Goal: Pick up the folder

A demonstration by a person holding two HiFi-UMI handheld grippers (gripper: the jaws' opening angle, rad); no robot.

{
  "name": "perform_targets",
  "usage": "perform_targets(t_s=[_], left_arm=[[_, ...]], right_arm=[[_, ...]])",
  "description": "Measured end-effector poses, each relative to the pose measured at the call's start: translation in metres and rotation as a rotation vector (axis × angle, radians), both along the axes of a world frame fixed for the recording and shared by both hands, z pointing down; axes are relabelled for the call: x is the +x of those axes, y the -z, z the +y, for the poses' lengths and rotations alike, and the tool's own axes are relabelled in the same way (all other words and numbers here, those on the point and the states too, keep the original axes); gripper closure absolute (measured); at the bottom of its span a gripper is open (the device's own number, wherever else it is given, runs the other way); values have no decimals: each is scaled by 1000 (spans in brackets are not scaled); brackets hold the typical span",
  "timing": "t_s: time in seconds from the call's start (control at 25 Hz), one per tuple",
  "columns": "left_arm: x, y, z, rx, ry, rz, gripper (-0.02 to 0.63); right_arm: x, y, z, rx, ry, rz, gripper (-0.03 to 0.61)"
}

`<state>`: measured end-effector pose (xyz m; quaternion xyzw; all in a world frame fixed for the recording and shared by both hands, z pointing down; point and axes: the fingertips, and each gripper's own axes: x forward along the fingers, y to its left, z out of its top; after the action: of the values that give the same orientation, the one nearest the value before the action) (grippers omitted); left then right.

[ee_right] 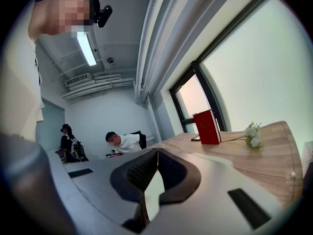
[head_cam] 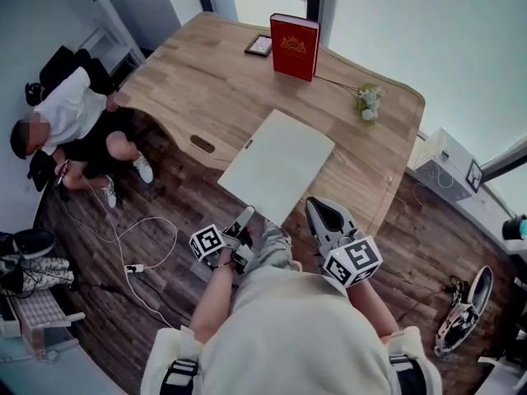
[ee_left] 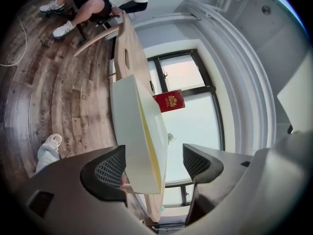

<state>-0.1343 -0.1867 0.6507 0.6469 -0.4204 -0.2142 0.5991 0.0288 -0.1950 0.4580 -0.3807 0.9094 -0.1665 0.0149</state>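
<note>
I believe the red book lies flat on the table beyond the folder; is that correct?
Not quite: the red book stands upright on the table beyond the folder, as the head view shows.

Daylight is coming through the window (ee_right: 244, 67) past the tabletop's (head_cam: 206, 81) far edge, and its panes are burning out to blank white. A ceiling lamp (ee_right: 87, 48) is glowing in my right gripper view. The tabletop is catching soft, even light, while the floor (head_cam: 115, 245) is lying darker under its left edge. The folder (head_cam: 276, 164) is looking washed pale. Both gripper views are bulging, bending straight lines and fading to black at the rims. My right gripper (ee_right: 157, 152) is showing soft and out of focus up close.
</note>
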Motion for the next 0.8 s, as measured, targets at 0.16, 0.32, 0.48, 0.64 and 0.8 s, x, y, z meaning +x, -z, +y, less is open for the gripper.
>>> perform_targets(t_s=[0.16, 0.32, 0.48, 0.64, 0.8], left_arm=[[-3, -16, -7, -16, 25, 98, 205], [-12, -37, -15, -56, 71, 105, 183], [-11, -49, -21, -69, 56, 124, 178], [-12, -52, -37, -56, 60, 160, 178], [-5, -48, -53, -37, 50, 213, 178]], right_arm=[[-3, -2, -7, -2, 0, 13, 560], [1, -1, -15, 2, -18, 26, 558], [5, -2, -23, 0, -38, 38, 559], [3, -8, -28, -15, -42, 49, 560], [-4, -11, -31, -21, -26, 73, 558]])
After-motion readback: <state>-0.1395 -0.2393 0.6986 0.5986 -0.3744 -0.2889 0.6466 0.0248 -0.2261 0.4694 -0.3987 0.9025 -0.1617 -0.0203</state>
